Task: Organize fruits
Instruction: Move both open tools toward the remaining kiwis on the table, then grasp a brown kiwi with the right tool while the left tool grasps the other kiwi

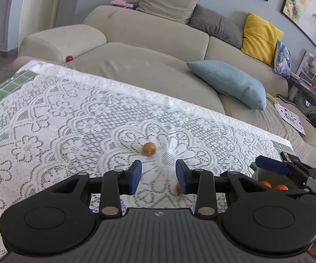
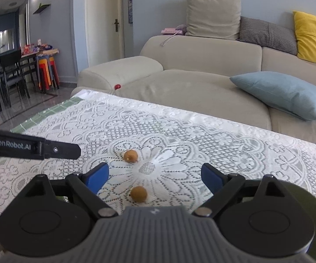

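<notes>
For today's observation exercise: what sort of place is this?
Most likely a home living room: a long beige fabric sofa with a yellow cushion, framed landscape paintings, and a white lace tablecloth.

a small brown fruit (image 1: pixel 177 188) beside the left gripper's (image 1: pixel 159 178) right pad is motion-blurred and partly hidden behind that pad; contact cannot be told. in the left wrist view a green bowl (image 1: pixel 259 173) is largely covered by the right gripper's finger (image 1: pixel 272 166); only two orange fruits (image 1: pixel 274 185) show inside. in the right wrist view the bowl (image 2: pixel 304 199) sits mostly behind the gripper body. the left gripper (image 2: pixel 33 148) is cut off by the left edge. a red object (image 1: pixel 69 58) on the sofa is too small to identify.
</notes>
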Demonstrator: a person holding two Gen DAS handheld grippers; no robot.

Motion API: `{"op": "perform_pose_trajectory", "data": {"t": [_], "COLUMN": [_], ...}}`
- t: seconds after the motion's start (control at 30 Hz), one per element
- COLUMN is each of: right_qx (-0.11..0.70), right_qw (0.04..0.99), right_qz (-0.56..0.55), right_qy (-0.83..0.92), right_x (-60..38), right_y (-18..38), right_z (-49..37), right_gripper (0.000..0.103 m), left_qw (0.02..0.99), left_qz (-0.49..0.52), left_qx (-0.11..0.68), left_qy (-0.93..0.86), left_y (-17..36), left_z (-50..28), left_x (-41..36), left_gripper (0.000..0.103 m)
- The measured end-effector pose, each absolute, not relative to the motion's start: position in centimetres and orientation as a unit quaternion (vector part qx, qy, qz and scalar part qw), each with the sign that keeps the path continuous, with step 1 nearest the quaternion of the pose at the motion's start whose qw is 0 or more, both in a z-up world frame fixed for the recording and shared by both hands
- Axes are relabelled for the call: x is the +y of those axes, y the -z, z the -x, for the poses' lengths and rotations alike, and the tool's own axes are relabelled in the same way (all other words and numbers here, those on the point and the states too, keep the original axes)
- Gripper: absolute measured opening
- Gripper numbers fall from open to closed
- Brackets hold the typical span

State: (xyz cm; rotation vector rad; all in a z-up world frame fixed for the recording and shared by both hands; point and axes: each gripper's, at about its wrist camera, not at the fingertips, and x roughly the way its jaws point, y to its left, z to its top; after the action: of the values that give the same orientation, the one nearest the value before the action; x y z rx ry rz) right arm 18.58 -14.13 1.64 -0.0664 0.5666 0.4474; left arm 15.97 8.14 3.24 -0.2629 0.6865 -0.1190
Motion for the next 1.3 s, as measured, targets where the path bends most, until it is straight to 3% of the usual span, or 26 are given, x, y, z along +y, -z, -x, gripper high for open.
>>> {"op": "perform_pose_trajectory", "data": {"t": [0.17, 0.53, 0.77, 1.0, 1.3], "right_qx": [0.286, 0.346, 0.383, 0.397, 0.369], "right_qw": [0.926, 0.909, 0.899, 0.895, 0.909], "right_qz": [0.058, 0.072, 0.034, 0.026, 0.02], "right_qy": [-0.239, -0.22, -0.207, -0.203, -0.194], "right_x": [-11.4, -8.6, -9.1, -9.2, -10.4], "right_y": [-0.6, 2.6, 4.0, 4.7, 2.9], "right_z": [-18.9, -21.1, -22.7, -23.4, -23.0], "right_gripper": [0.082, 0.052, 0.044, 0.025, 0.025], "left_qw": [0.928, 0.924, 0.926, 0.929, 0.938], "left_qz": [0.124, 0.086, 0.099, 0.089, 0.023], "left_qx": [0.348, 0.371, 0.363, 0.355, 0.334], "left_qy": [0.054, 0.041, 0.044, 0.055, 0.084], "left_y": [-2.6, -0.8, -0.3, 0.2, 1.0], "left_z": [-16.4, -17.3, -18.1, -19.2, -20.5], "left_x": [9.4, 9.8, 10.2, 9.4, 6.9], "left_gripper": [0.042, 0.042, 0.042, 0.042, 0.042]}}
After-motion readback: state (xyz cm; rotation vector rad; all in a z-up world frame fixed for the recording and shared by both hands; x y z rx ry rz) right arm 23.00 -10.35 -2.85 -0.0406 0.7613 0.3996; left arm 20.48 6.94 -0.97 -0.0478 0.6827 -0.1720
